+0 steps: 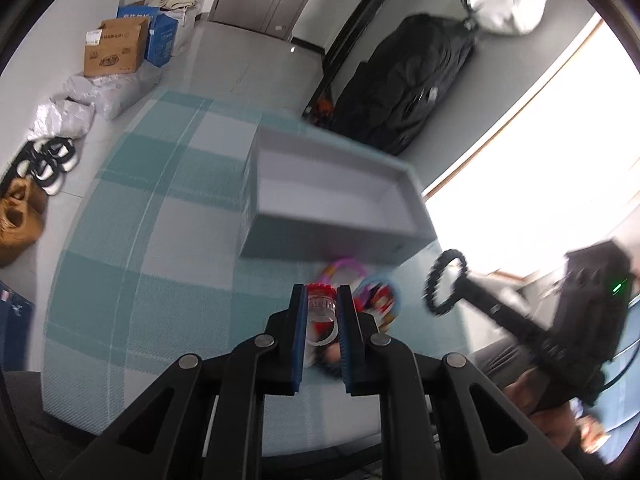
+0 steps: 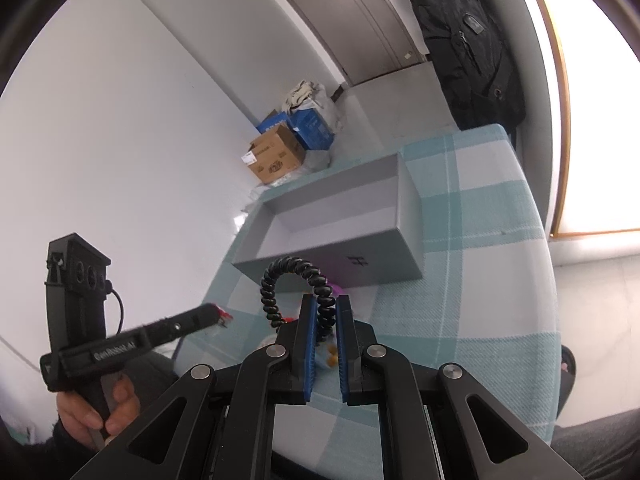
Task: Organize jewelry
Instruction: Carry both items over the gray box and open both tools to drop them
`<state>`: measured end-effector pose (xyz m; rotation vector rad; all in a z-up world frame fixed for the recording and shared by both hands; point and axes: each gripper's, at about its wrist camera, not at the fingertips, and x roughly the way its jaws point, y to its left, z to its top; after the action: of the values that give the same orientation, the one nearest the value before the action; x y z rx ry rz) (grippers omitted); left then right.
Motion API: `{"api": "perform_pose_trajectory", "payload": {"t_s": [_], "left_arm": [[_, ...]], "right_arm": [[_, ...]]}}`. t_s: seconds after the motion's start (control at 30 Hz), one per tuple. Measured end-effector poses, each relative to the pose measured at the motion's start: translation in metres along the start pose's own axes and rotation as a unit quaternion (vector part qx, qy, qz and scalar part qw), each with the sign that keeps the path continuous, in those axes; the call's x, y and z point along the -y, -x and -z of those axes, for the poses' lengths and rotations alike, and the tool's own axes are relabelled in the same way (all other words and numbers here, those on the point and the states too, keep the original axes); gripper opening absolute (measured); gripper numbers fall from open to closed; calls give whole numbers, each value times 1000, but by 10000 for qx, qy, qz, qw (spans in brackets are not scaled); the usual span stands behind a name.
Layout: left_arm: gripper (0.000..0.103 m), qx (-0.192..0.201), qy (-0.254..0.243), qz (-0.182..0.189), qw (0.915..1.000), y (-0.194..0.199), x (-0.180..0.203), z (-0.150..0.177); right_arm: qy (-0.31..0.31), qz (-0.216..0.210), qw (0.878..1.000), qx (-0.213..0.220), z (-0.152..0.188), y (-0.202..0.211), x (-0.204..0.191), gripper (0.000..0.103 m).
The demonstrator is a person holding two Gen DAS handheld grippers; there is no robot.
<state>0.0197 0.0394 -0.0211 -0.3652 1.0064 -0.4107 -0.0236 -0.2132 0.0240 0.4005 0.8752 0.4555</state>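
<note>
1. My left gripper (image 1: pixel 322 300) is closed on a clear bracelet (image 1: pixel 320 312), with a red beaded piece (image 1: pixel 318 289) seemingly caught with it; blurry, so I cannot tell if the red one is really pinched.
2. My right gripper (image 2: pixel 323 312) clamps a black beaded bracelet (image 2: pixel 298 280); the loop sticks up toward 12 o'clock from the fingertips. In the left wrist view the same loop hangs in the air at 3 o'clock.
3. The gray box (image 1: pixel 332 196) sits open on the checked cloth (image 1: pixel 140 240), at 12 o'clock from both grippers, near. From what I can see there is nothing in it yet.
4. The rest of the pile: pink ring (image 1: pixel 346 266) and blue ring (image 1: pixel 380 284) lie on the cloth just in front of the box wall, at 1 o'clock from my left fingertips.
5. Judgement: both hands loaded, next is the drop into the box.
6. Risks:
   - Clear bracelet is slick and thin, could slip out if I swing fast.
   - The red piece may fall off halfway and land outside the box.
   - Black loop could snag on the box rim if I come in low.
   - Both grippers heading for the same box could bump.
   - Box looks light, so a knock could shove it off toward the table edge at 12 o'clock.
</note>
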Motion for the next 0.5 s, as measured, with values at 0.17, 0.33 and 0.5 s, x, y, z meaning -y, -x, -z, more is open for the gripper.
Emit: {"api": "perform_pose_trajectory", "payload": {"t_s": [0.17,0.33,0.5], "left_arm": [[10,189,-130,76,9997,1,10,-26],[10,267,-362,151,9989,-13,19,-57],[10,198,-543,65,9983,-32,21,-76]], "right_arm": [[143,-66,9998,147,-25,0,-12,9],[288,-1,9994,190,-54,-9,-15,9],[457,179,9988,78,-81,-33,-12,9]]}}
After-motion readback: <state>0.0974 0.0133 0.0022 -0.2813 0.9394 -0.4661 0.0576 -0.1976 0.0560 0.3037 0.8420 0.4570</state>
